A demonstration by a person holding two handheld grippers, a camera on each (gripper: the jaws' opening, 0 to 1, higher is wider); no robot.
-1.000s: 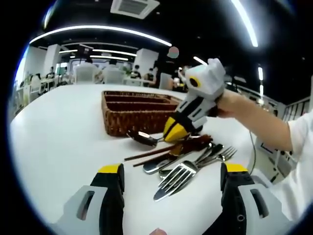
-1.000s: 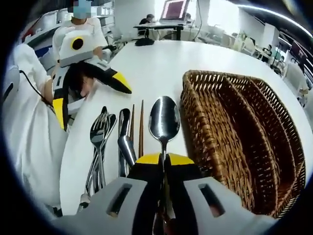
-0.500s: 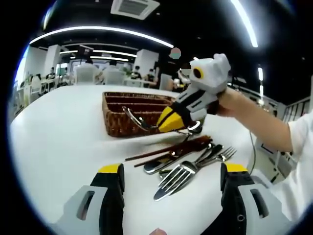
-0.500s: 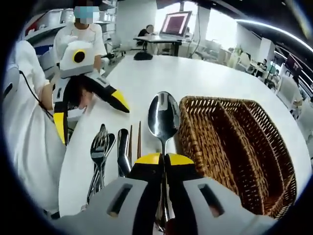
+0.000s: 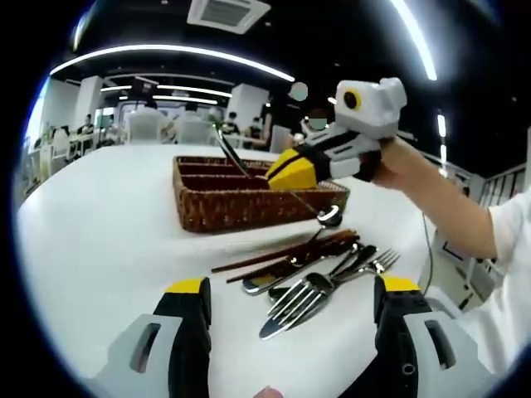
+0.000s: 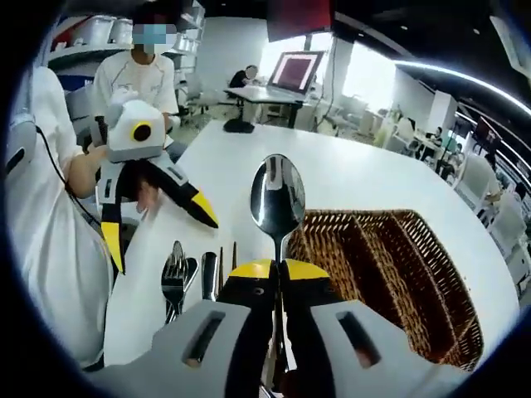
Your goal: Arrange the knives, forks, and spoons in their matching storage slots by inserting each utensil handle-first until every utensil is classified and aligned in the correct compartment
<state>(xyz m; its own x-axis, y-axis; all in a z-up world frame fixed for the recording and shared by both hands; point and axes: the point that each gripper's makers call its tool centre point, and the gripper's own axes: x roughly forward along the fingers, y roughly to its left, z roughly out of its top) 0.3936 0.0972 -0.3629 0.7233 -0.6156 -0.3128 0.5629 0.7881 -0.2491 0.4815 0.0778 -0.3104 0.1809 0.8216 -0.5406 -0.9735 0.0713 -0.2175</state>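
The right gripper (image 6: 267, 269) clamps a spoon (image 6: 277, 199) by its stem, bowl forward, raised above the wicker organizer (image 6: 390, 282) (presumably so the handle can go in first). The left gripper (image 5: 286, 288) hovers with jaws apart over the forks (image 5: 311, 294) lying on the white table (image 5: 99, 240).

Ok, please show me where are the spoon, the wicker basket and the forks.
spoon (image 6: 278, 196), right gripper view, on its bowl.
wicker basket (image 5: 220, 209), left gripper view, on its front wall.
forks (image 5: 299, 300), left gripper view, on the tines of the nearest one.
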